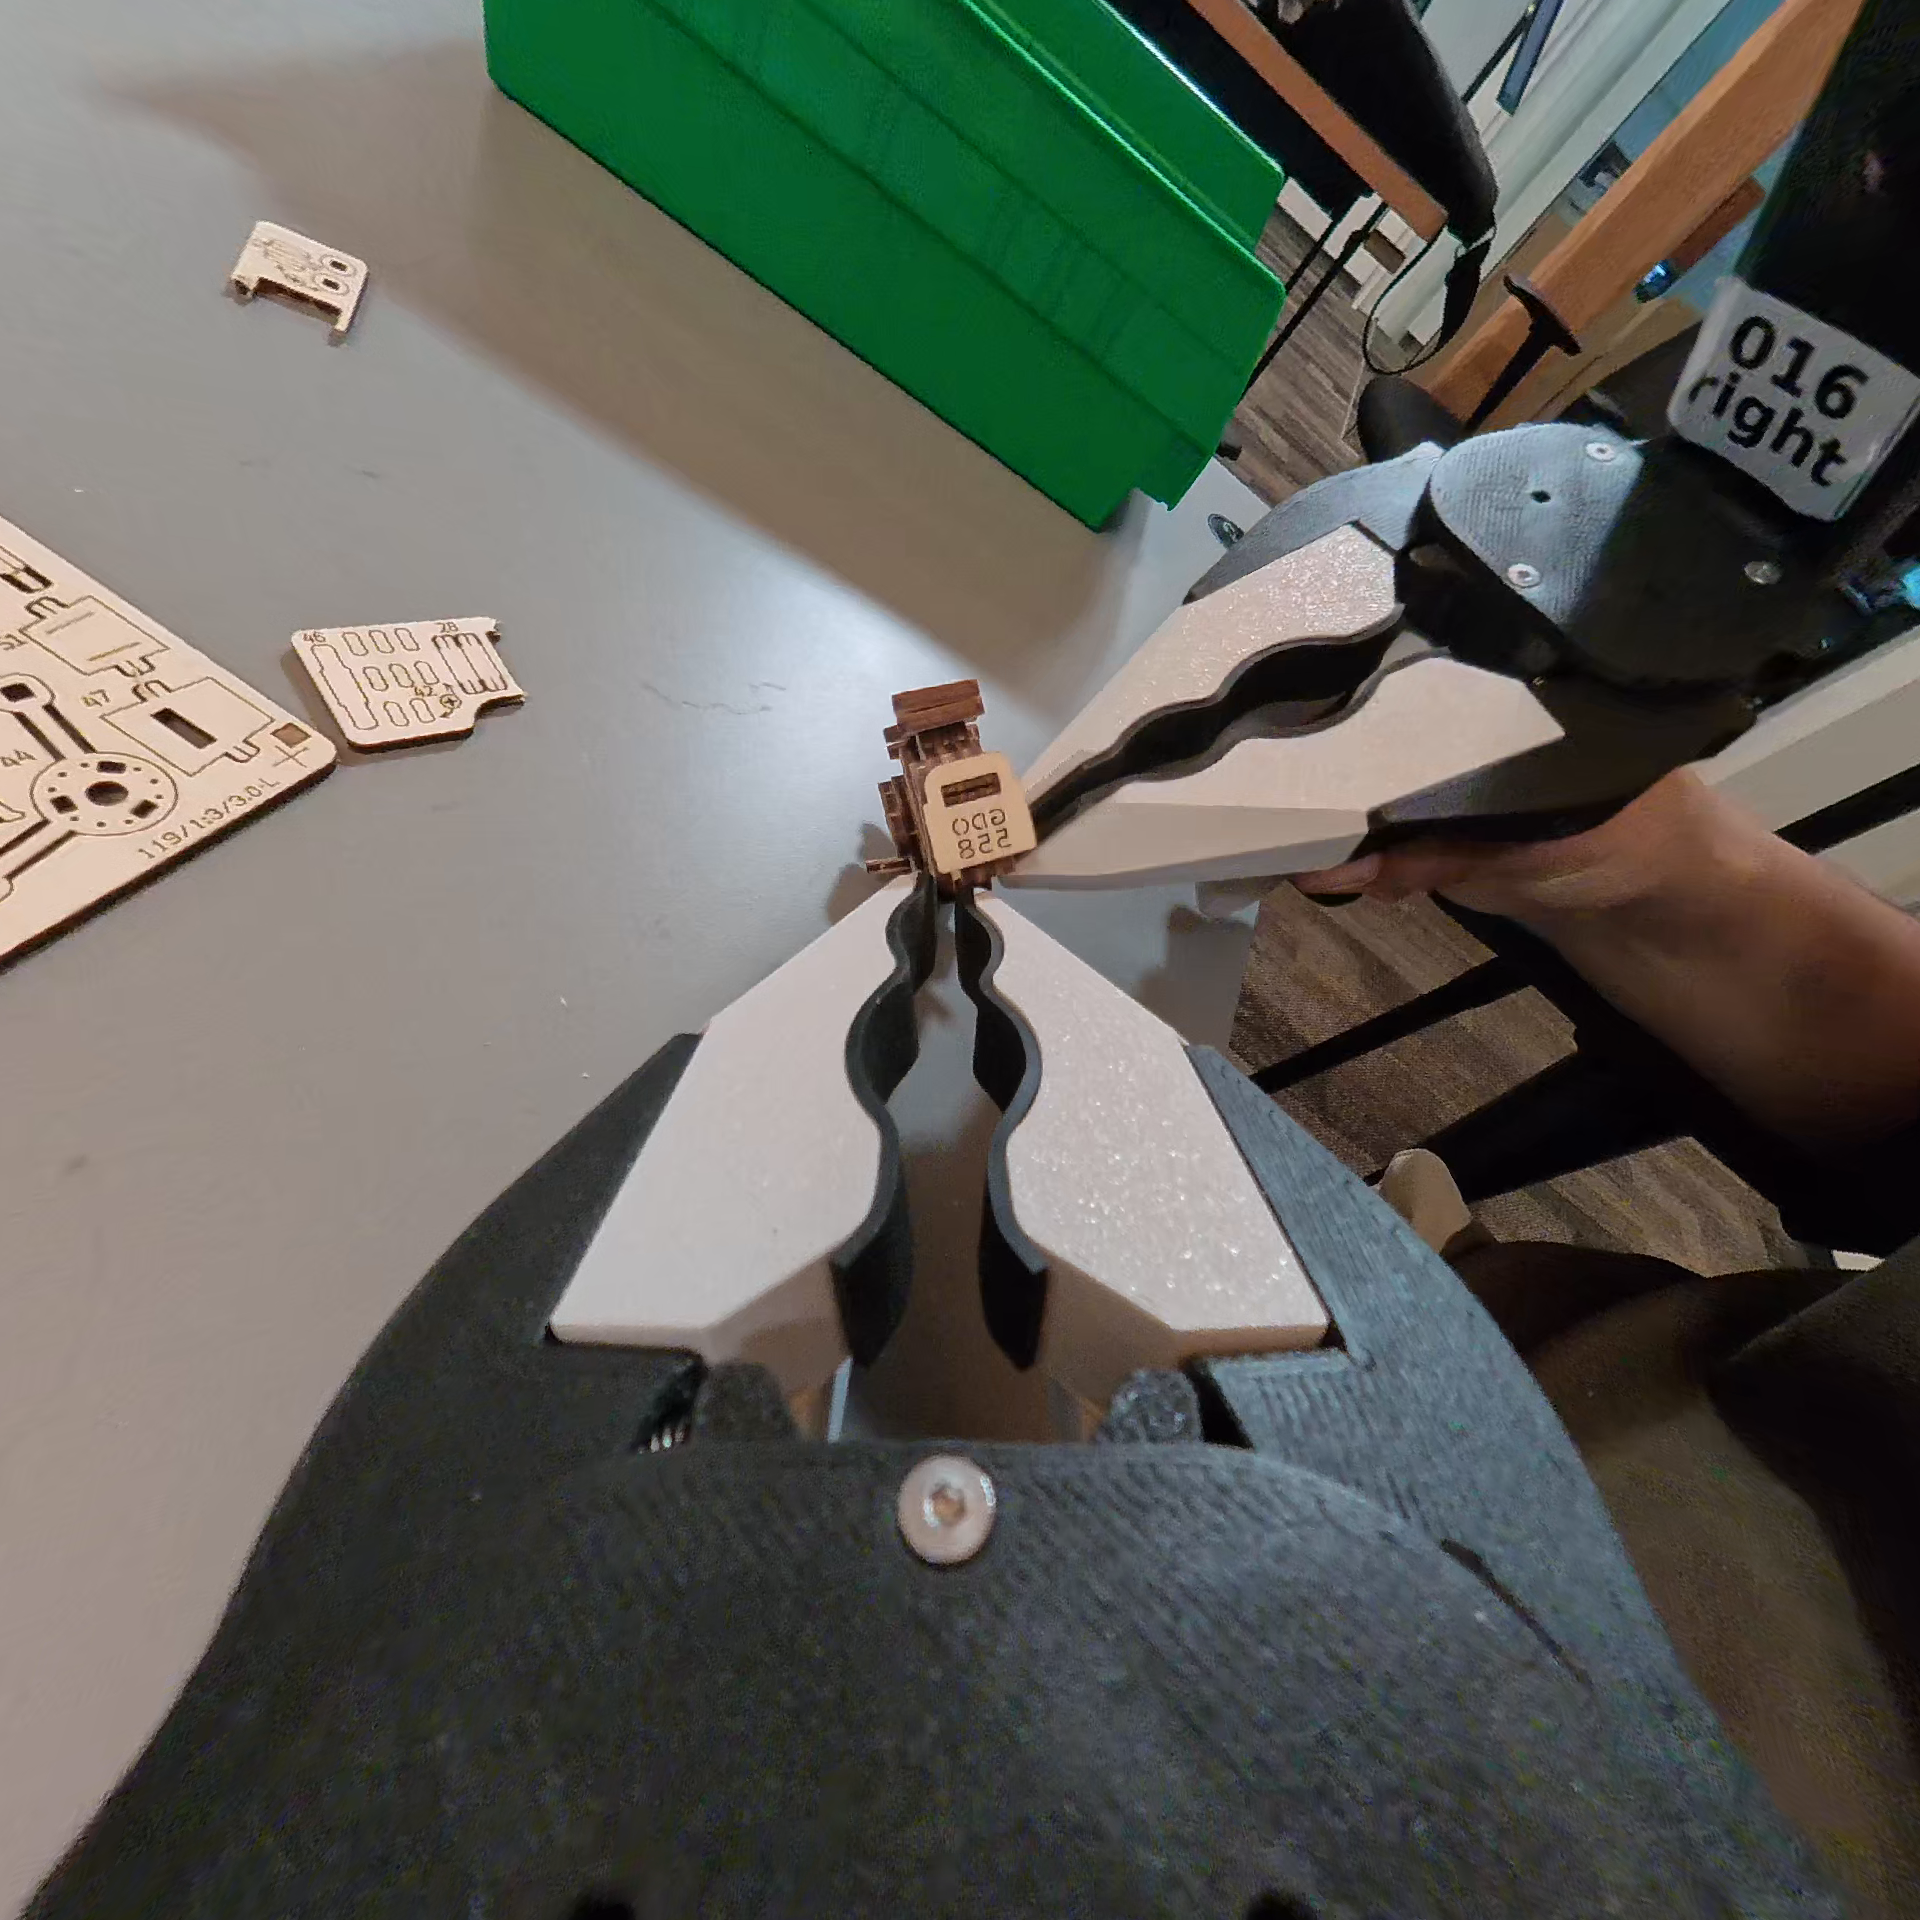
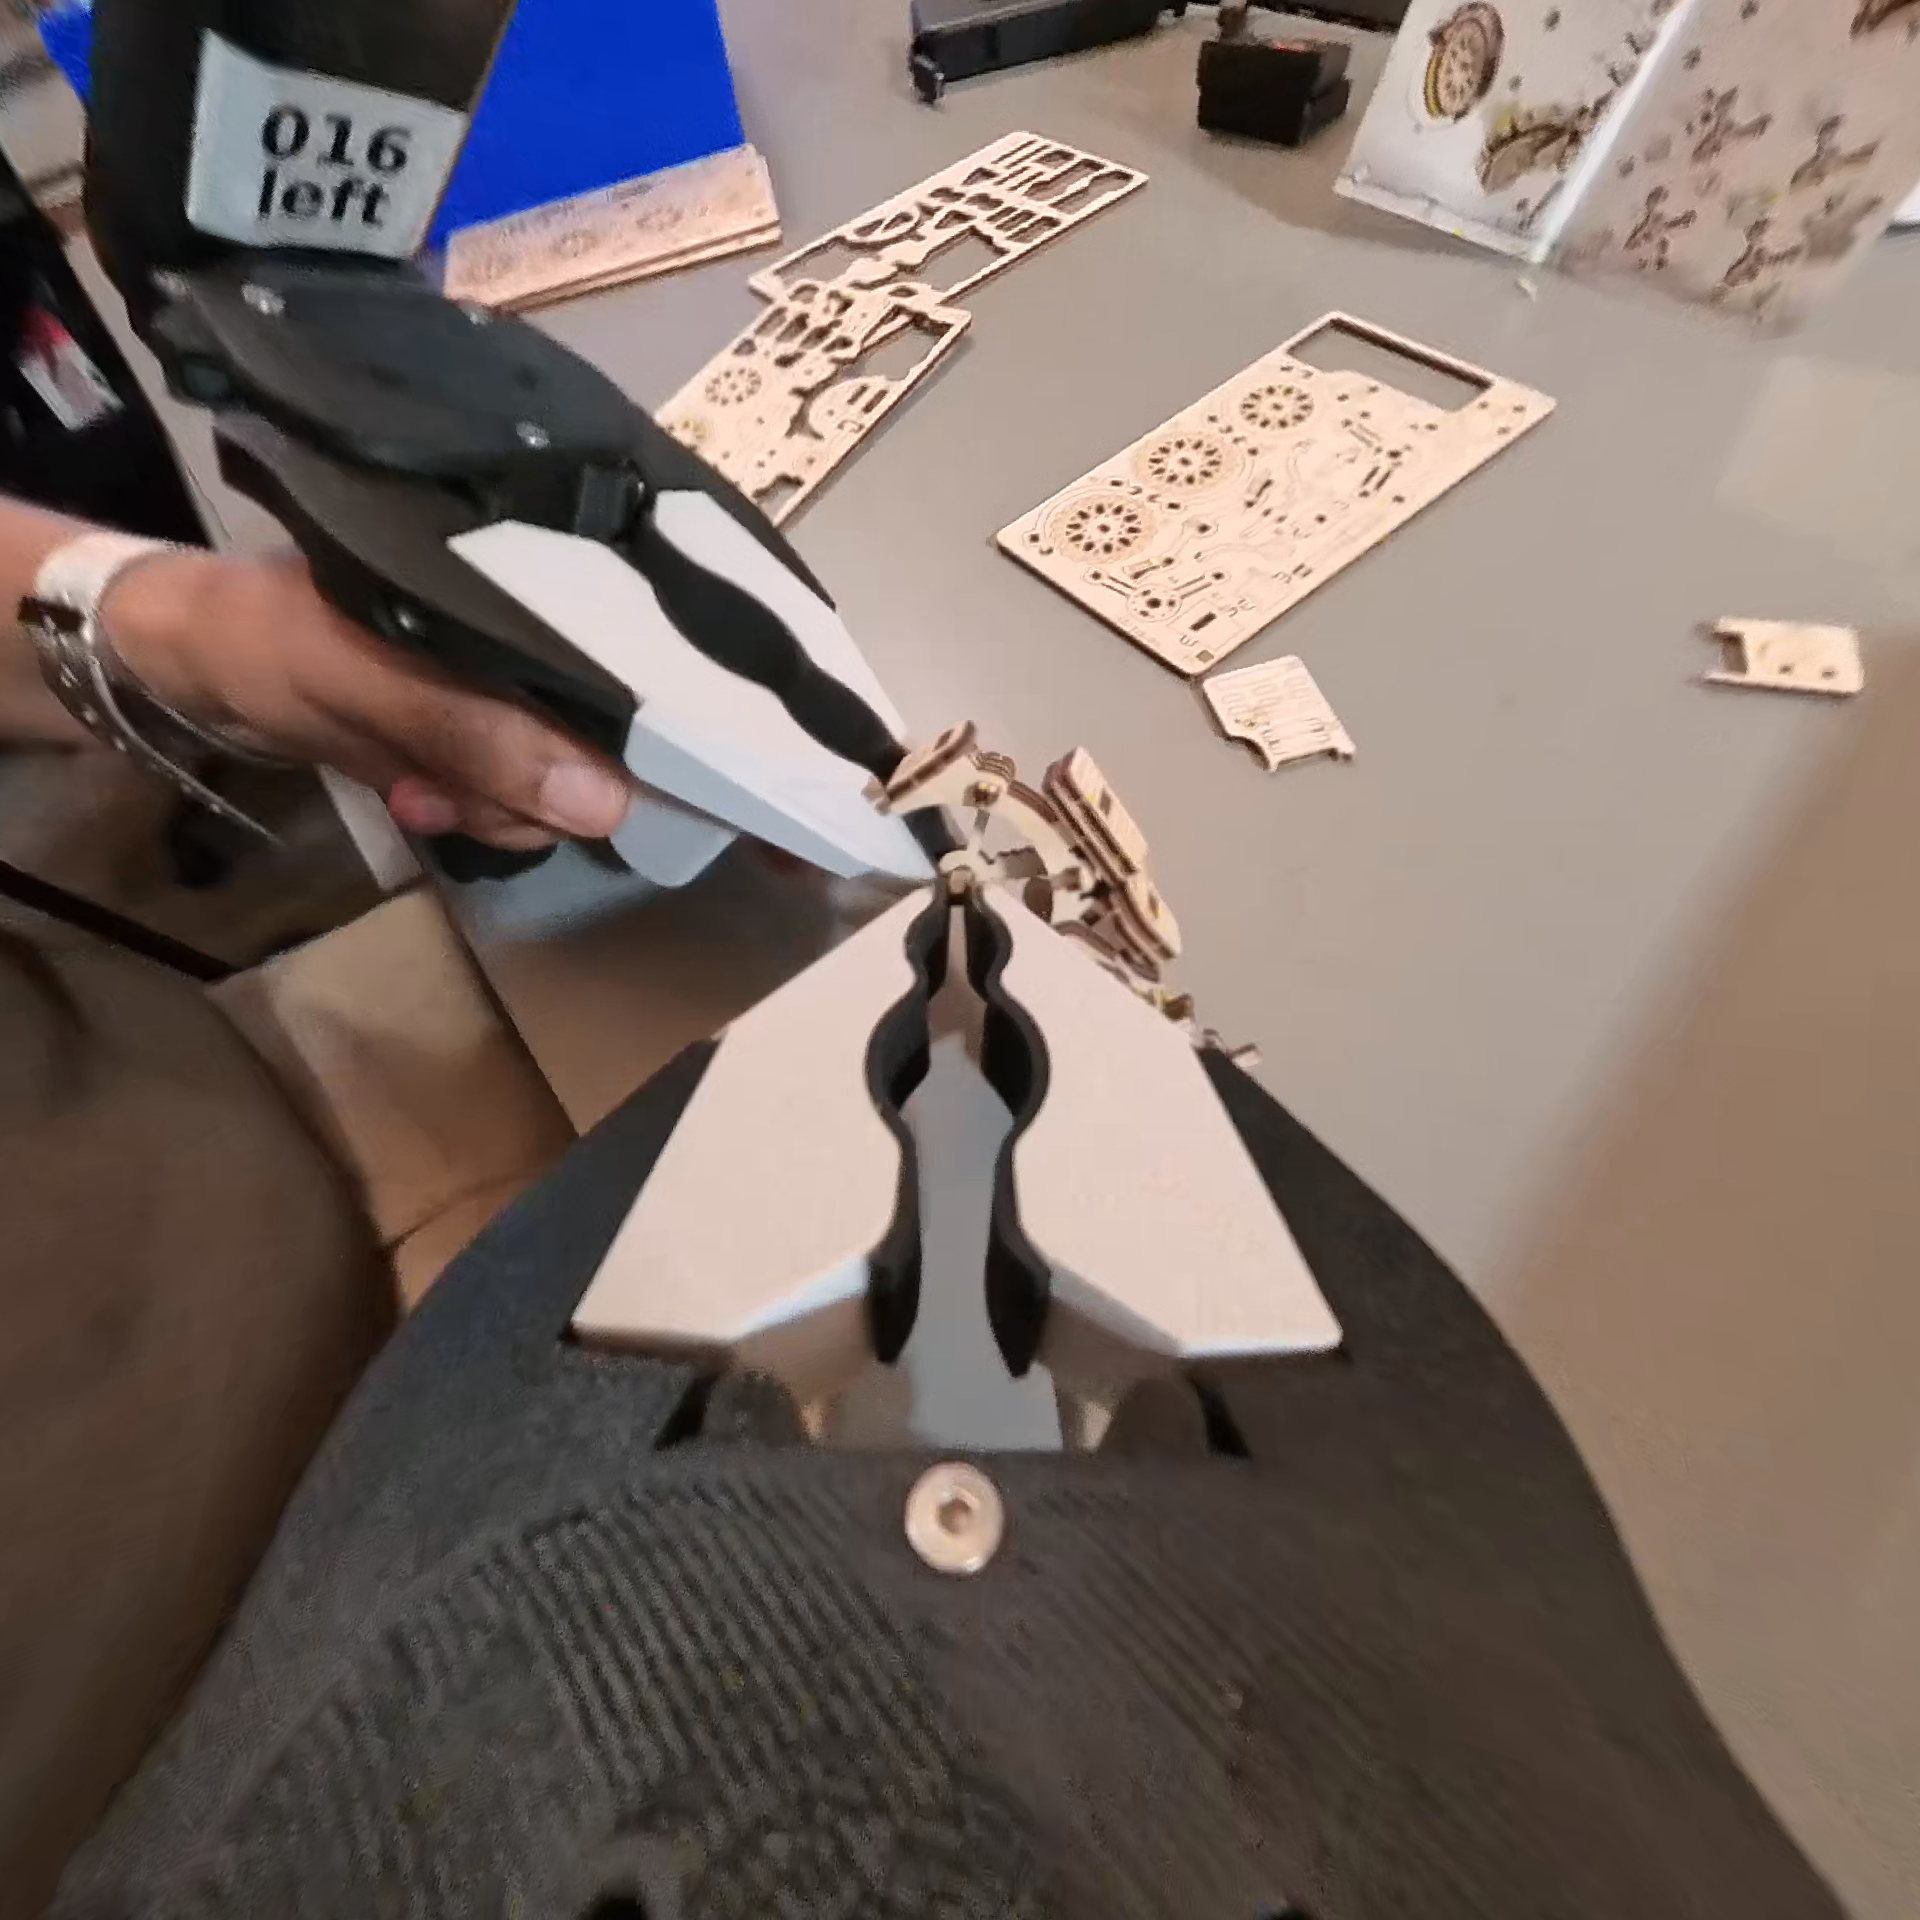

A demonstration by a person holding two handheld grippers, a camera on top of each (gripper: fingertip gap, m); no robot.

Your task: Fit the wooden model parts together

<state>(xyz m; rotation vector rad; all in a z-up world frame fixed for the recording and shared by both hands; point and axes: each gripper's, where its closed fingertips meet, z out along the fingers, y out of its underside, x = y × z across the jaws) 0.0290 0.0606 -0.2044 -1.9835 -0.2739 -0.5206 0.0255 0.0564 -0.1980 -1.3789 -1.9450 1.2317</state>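
A small, partly built wooden model [image 1: 951, 805] is held above the grey table [image 1: 520, 468] between both grippers. My left gripper [image 1: 940, 906] is shut on its lower end. In the left wrist view my right gripper [image 1: 1023, 844] comes in from the right and closes on the side of the model by its pale engraved plate. In the right wrist view my right gripper [image 2: 961, 891] is shut on a small pin-like part at the near end of the model [image 2: 1086, 857]. My left gripper [image 2: 906, 821] clamps the model's upper left end.
A green box [image 1: 935, 208] stands at the back. Laser-cut wooden sheets [image 2: 1278, 499] [image 2: 862, 343], a snapped-off sheet piece [image 2: 1278, 712] and a loose flat part [image 2: 1782, 657] lie on the table. A printed booklet [image 2: 1662, 135] and black devices [image 2: 1268, 83] are at the far side. The table edge is just below the grippers. My left and right fingertips are right by each other.
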